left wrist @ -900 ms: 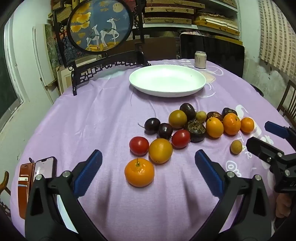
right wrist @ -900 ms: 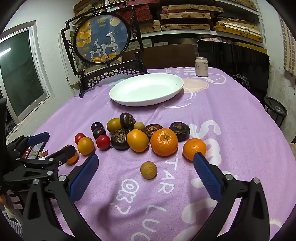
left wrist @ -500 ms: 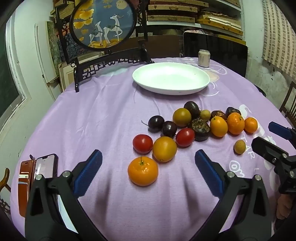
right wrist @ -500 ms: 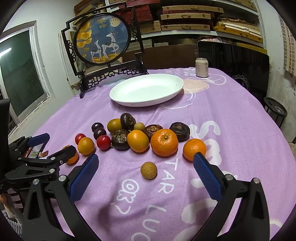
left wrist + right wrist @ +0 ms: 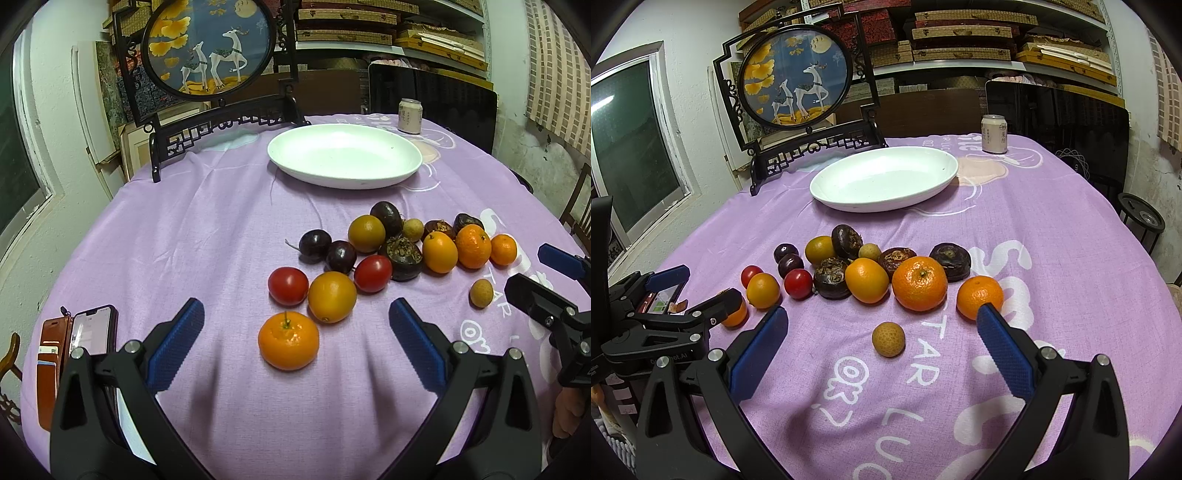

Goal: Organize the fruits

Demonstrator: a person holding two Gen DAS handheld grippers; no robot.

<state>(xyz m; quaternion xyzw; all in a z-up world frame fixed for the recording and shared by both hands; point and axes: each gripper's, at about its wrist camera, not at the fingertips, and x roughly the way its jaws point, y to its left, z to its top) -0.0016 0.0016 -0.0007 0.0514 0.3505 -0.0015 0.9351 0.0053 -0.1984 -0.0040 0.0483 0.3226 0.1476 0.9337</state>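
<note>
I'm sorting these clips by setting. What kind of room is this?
Probably a home storeroom or back room: shelves stacked with flat boxes, a framed deer screen standing on a table with a purple cloth, and a white plate beside loose fruit.

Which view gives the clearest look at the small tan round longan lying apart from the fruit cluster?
The right wrist view: the small tan round longan lies central and unobstructed on the purple tablecloth, its speckled skin visible. In the left wrist view it appears smaller, near the right edge, beside the right hand-held gripper.
</note>
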